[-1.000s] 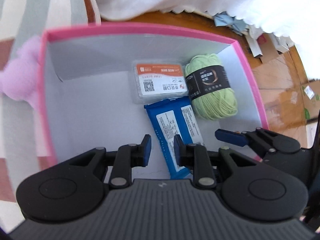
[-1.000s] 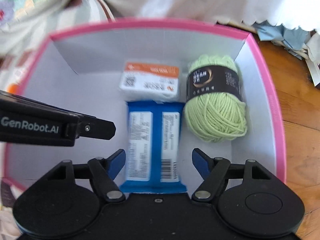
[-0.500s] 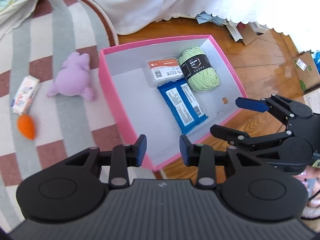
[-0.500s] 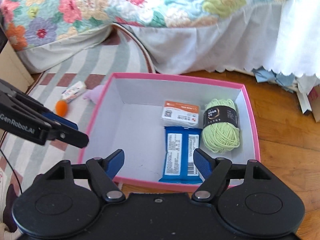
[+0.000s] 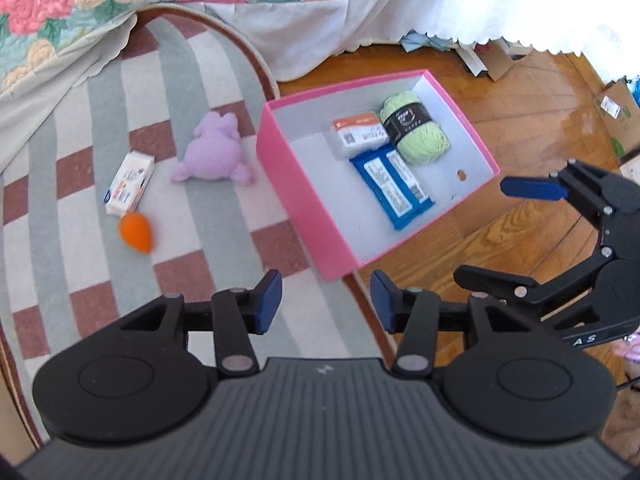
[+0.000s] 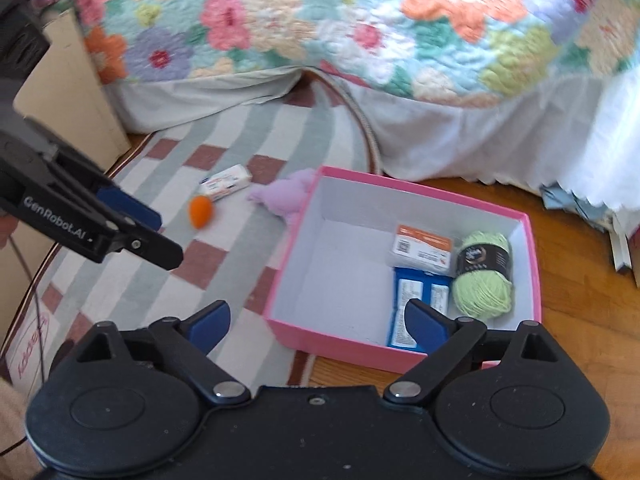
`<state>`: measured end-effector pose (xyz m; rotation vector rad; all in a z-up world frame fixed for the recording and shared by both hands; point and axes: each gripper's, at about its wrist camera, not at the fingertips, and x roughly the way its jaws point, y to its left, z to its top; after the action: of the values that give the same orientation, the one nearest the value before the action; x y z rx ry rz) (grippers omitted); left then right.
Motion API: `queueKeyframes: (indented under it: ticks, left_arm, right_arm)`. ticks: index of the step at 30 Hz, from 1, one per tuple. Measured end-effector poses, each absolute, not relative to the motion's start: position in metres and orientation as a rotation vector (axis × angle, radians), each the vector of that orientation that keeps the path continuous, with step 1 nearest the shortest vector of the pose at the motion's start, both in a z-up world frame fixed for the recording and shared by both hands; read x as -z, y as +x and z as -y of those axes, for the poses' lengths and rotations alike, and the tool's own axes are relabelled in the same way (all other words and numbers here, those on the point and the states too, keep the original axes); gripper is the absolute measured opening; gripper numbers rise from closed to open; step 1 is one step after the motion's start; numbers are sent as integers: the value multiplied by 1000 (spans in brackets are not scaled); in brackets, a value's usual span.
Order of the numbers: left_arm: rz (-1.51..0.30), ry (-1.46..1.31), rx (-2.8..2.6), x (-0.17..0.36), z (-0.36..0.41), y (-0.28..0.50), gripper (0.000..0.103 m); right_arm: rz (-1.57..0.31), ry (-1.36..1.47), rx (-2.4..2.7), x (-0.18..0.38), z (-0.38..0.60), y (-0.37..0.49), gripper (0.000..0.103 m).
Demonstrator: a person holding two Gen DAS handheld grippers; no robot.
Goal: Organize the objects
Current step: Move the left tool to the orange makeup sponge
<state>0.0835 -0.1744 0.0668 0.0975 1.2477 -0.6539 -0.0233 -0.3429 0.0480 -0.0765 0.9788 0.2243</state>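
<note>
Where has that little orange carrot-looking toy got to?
The orange toy lies on the striped rug, left of the pink box in both views. It sits against the end of the white packet, with the purple plush nearby.

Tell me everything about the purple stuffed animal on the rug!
The small lilac plush toy looks soft and fuzzy, with rounded ears and stubby limbs spread out. It lies flat on the green, white and brown checked rug, close beside the outer wall of the pink cardboard box; in the right wrist view that wall hides part of it. Whether it touches the box is unclear. No gripper touches it. Its face is not visible.
</note>
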Motion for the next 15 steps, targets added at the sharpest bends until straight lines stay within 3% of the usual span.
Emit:
queueKeyframes:
  ticks: [7,15]
  left_arm:
    - [-1243,127,685,-83,144,75,50]
    - [-1078,190,600,-101,110,73,81]
  right_arm:
    - [-961,-100,-304,-56,312,-30,96]
    - [-847,-164,-369,-68,271,-36,96]
